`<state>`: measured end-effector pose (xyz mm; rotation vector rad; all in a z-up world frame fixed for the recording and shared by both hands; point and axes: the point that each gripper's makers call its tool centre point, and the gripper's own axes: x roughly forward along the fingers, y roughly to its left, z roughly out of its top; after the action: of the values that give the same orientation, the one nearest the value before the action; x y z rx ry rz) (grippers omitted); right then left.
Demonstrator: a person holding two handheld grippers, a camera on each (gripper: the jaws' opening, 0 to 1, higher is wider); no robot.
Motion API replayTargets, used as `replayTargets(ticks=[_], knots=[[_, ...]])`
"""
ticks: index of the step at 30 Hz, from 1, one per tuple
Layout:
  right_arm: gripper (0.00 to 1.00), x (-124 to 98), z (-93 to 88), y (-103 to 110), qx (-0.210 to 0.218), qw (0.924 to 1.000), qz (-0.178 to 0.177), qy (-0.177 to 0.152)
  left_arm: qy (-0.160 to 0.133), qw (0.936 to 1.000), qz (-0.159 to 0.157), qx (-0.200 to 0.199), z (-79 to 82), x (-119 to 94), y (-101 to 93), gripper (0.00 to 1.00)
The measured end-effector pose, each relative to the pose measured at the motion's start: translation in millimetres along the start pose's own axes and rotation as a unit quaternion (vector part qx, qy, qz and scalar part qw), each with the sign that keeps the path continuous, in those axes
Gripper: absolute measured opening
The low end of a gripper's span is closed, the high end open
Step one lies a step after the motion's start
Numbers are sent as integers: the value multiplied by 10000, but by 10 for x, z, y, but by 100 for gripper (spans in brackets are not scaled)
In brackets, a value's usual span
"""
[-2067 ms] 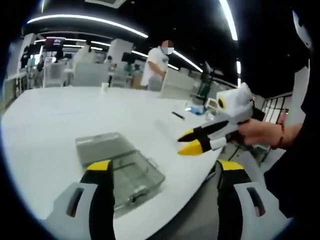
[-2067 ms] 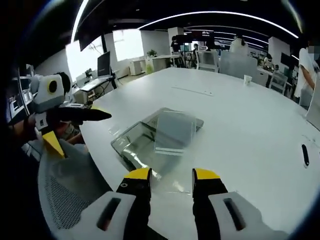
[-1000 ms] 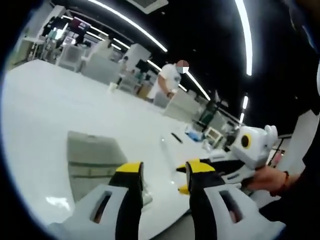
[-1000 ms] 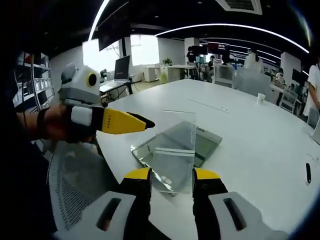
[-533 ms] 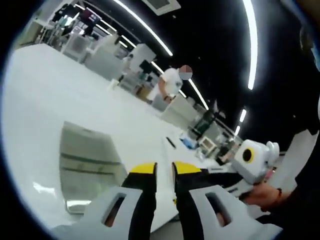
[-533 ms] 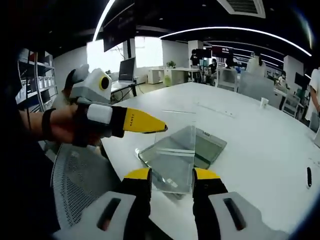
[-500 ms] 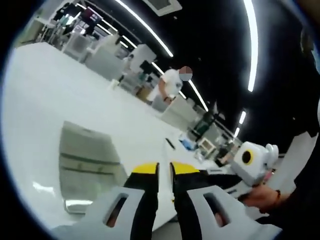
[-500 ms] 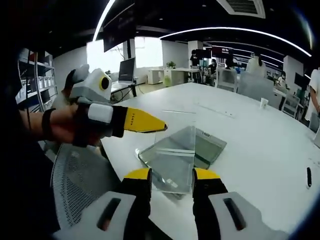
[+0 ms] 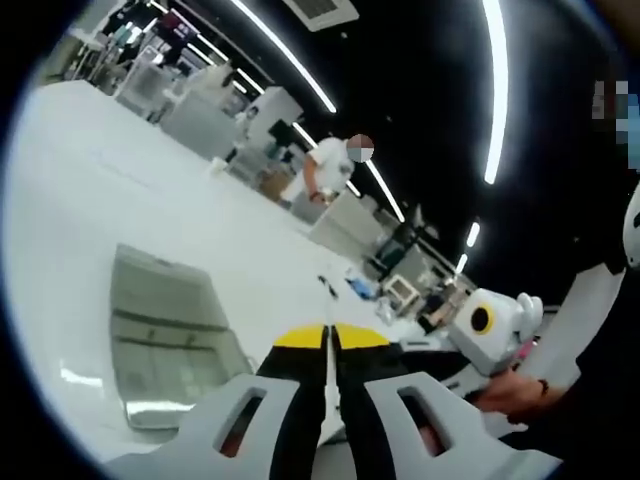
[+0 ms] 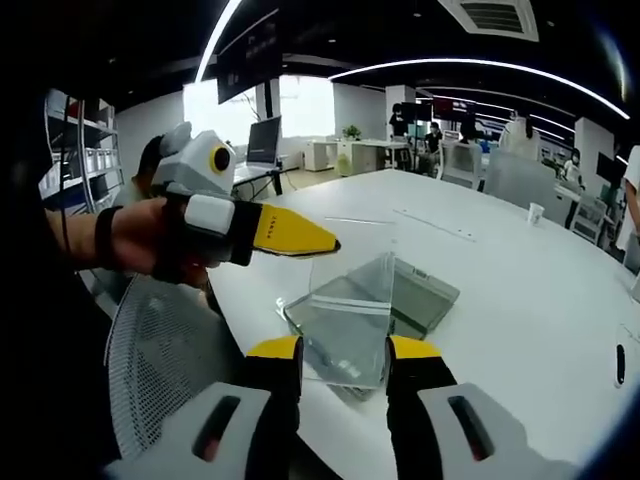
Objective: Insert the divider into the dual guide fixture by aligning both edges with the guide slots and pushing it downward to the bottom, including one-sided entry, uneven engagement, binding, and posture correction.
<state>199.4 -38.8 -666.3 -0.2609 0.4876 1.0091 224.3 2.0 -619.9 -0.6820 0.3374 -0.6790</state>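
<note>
The right gripper [image 10: 344,352] clamped the clear divider [image 10: 352,300] upright, above and nearer than the dual guide fixture [image 10: 420,295] on the worktop [image 10: 520,300]; the left gripper [image 10: 325,243], jaws together, touched its upper left edge.

**Left jaws meeting, right jaws gripping**

The left gripper [image 9: 328,338] is pressing its yellow tips together, raised above the table. In the right gripper view, a hand [image 10: 140,238] is carrying it level. The right gripper [image 10: 343,350] is clamping a clear pane between its jaws.
</note>
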Motion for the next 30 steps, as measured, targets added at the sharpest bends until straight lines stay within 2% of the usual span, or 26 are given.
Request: replayTargets(ticks=[3, 4, 6, 8, 10, 15, 18, 22, 24, 27, 30], knots=[[29, 0, 23, -25, 67, 9999, 42, -72, -54, 10000, -44, 8, 34, -15, -10, 0], [29, 4, 51, -44, 167, 9997, 58, -174, -65, 9999, -76, 14, 47, -21, -13, 0], [26, 4, 108, -43, 387, 9984, 136, -380, -27, 10000, 57, 67, 31, -38, 43, 0], [27, -15, 137, -75, 639, 9966, 174, -497, -9, 10000, 28, 31, 22, -69, 34, 0], [28, -25, 199, -85, 897, 9928, 268, -748, -50, 10000, 24, 32, 29, -101, 29, 0], [23, -23, 172, -44, 1191, 9878, 603, -806, -163, 9998, 62, 4, 22, -140, 56, 0], [24, -20, 269, -35, 1598, 9778, 786, -1104, -189, 9998, 45, -4, 29, -163, 54, 0], [24, -7, 305, -53, 1790, 9722, 869, -1233, -249, 9997, -8, -87, 58, -186, 40, 0], [24, -7, 342, -31, 1931, 9669, 995, -1340, -230, 9996, -62, -131, 62, -195, 26, 0], [25, -19, 415, 12, 2283, 9542, 1205, -1512, -229, 9995, -124, -203, 69, -207, 4, 0], [27, -16, 413, 2, 2336, 9528, 1196, -1526, -207, 9993, -144, -277, 67, -219, -5, 0]])
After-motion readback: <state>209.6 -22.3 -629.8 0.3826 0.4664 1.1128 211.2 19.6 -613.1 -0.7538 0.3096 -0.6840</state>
